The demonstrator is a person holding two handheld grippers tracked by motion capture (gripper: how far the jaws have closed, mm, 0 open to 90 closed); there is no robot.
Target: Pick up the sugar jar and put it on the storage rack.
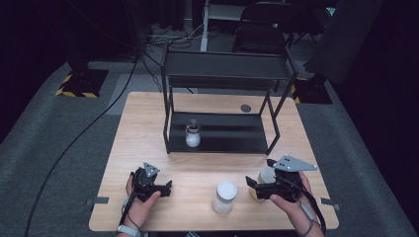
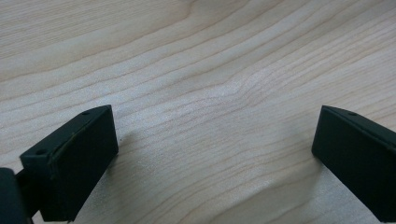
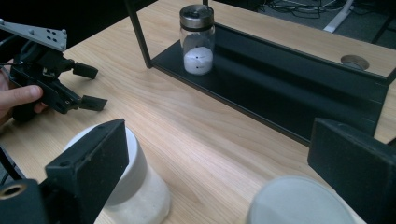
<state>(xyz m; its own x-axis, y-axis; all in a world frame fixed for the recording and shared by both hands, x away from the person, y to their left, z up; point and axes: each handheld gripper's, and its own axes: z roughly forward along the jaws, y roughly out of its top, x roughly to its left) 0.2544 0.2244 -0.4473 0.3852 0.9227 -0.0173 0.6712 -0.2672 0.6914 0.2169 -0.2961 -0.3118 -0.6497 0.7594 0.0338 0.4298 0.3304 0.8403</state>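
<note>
Dark room, grey carpet (image 1: 59,128), wooden table (image 1: 143,113).

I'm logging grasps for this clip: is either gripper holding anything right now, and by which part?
Nothing is held. The left gripper is open over bare table; the right gripper is open, with a white-lidded jar between its jaws, ungripped.

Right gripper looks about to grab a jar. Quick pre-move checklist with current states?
1. Right gripper open: ok, jaws wide apart.
2. Near jar between those jaws: ok, its white lid sits low between them, not yet clamped.
3. Second white-lidded jar out of the closing path: cannot tell, it stands close by the left jaw in the right gripper view.
4. Left gripper free: ok, open over bare table.
5. Shelf has room: ok, one metal-lidded jar stands at its left.
</note>
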